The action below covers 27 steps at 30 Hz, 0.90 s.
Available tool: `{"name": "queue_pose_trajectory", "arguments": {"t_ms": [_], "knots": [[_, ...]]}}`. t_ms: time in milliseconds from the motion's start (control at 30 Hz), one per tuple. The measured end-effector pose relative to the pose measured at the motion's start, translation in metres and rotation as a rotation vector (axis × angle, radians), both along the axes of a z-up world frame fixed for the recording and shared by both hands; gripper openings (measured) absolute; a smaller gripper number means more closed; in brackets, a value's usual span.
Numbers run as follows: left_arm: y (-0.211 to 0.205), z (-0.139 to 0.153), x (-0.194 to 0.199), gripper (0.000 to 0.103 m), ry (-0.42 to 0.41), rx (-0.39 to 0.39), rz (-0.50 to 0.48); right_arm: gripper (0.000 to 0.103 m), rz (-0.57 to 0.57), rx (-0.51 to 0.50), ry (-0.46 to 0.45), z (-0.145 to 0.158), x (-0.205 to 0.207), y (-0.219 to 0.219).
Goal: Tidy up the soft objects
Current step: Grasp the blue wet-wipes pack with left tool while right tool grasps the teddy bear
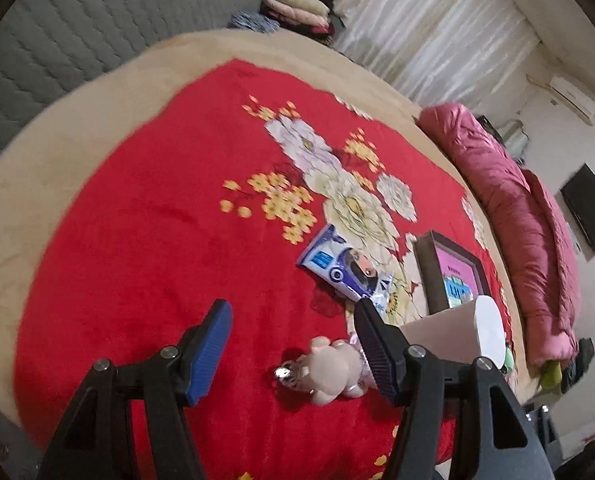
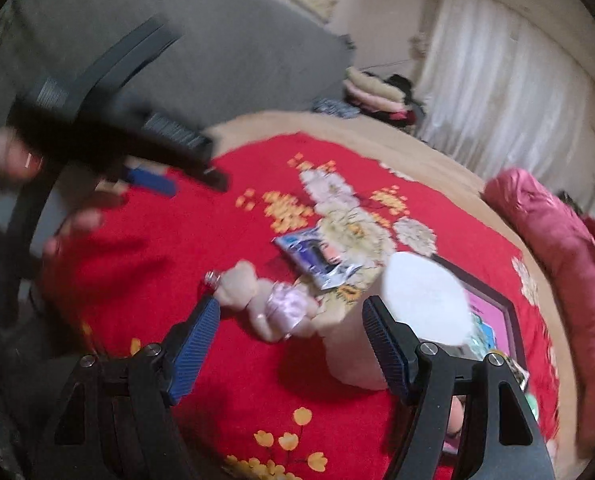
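A beige plush doll point(image 1: 329, 368) in a pink dress, with a small silver bell, lies on the red flowered blanket point(image 1: 157, 220). My left gripper point(image 1: 292, 305) hovers over it, open, the doll lying low between the fingers and near the right one, untouched. In the right wrist view, blurred by motion, the doll point(image 2: 257, 296) lies just past my right gripper point(image 2: 292, 304), which is open and holds nothing. A blue-and-white packet point(image 1: 345, 268) point(image 2: 317, 260) lies beyond the doll. A hand point(image 2: 17, 160) carries the left gripper point(image 2: 185, 176) at the upper left.
An open cardboard box point(image 1: 449, 276) point(image 2: 493, 312) with a pink picture inside stands right of the doll, a white round thing point(image 1: 489, 328) point(image 2: 425, 296) in front of it. A rolled pink quilt point(image 1: 517, 208) lies along the bed's right edge. Folded blankets point(image 1: 297, 4) are stacked beyond the bed.
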State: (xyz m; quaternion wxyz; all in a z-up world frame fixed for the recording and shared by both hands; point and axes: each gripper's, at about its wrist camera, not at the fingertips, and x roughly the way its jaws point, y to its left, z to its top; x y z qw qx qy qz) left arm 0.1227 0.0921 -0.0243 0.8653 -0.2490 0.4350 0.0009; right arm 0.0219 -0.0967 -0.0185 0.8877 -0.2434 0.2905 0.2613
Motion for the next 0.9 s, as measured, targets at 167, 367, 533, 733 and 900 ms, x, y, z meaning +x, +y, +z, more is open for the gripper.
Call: {"name": "queue_pose_trajectory", "arguments": {"t_ms": [167, 367, 533, 733, 900], "knots": [[-0.007, -0.024, 0.036, 0.063, 0.057, -0.024, -0.076, 0.075, 0.029, -0.110, -0.002, -0.035, 0.011, 0.018], [-0.018, -0.055, 0.080, 0.063, 0.150, -0.073, -0.159, 0.075, 0.080, -0.190, -0.018, -0.065, 0.032, 0.038], [-0.032, -0.072, 0.108, 0.063, 0.201, -0.084, -0.226, 0.075, 0.113, -0.268, -0.039, -0.090, 0.047, 0.048], [-0.040, -0.087, 0.130, 0.063, 0.211, -0.110, -0.250, 0.075, 0.138, -0.290, -0.091, -0.099, 0.058, 0.052], [-0.043, -0.091, 0.142, 0.063, 0.204, -0.133, -0.271, 0.075, 0.167, -0.333, -0.142, -0.107, 0.065, 0.057]]}}
